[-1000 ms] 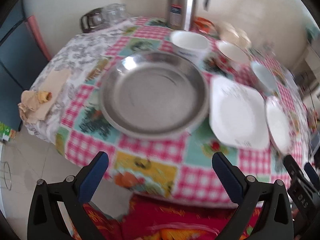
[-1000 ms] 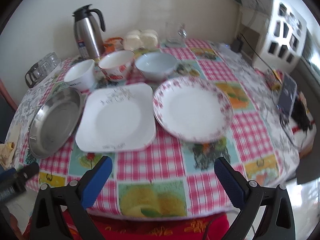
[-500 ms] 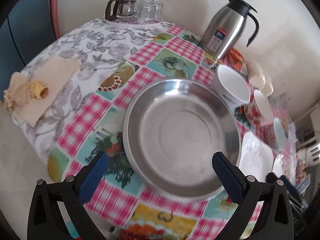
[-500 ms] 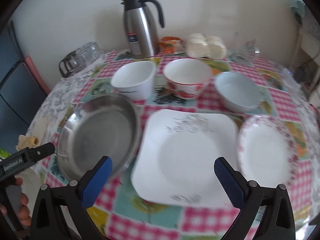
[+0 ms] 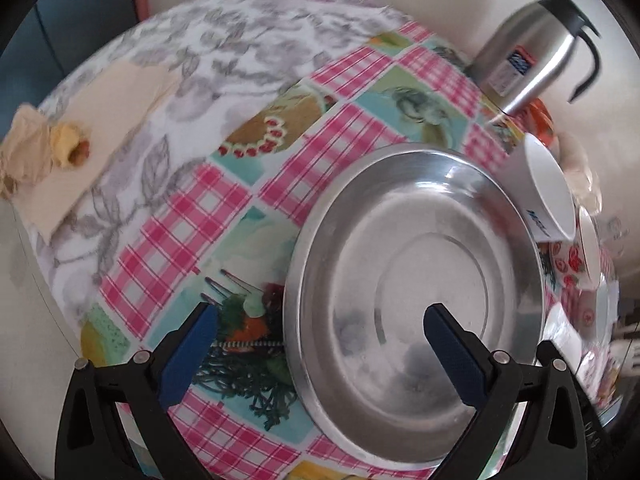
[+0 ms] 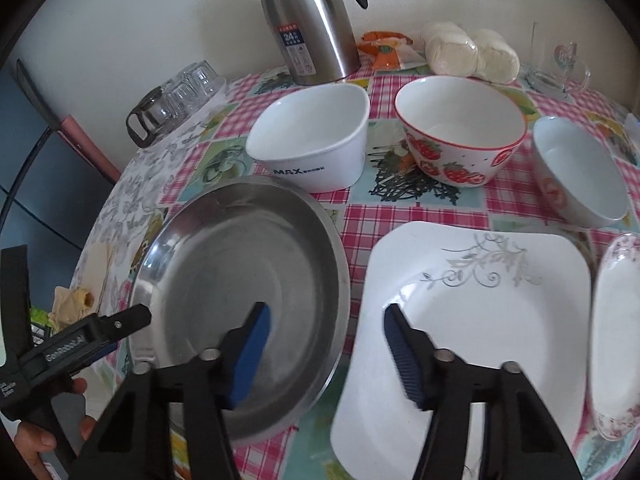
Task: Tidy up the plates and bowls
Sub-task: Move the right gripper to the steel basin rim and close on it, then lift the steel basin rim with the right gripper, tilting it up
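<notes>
Starting at the far left of the right wrist view, the left gripper (image 6: 120, 322) is mostly cut off by the frame edge, with a person's fingers (image 6: 40, 436) under it; in its own view its jaws stand wide open, one blue pad over the tablecloth (image 5: 192, 220), the other over the steel plate (image 5: 416, 280), pressing on nothing. A crumpled wrapper (image 5: 44, 148) lies at the table's left edge, blurred. The steel plate (image 6: 244, 292) sits left of the square white plate (image 6: 480, 320), just beside it. The right gripper (image 6: 326, 344) hangs above their neighbouring rims, its jaws closing, no pad seen touching either plate. Behind stand a white square bowl (image 6: 316, 140), a strawberry bowl (image 6: 460, 140) and a pale bowl (image 6: 580, 172), the thermos (image 6: 312, 20) cropped at the top. A floral-rimmed plate (image 6: 616, 332) is squeezed against the right edge, partly out of sight.
</notes>
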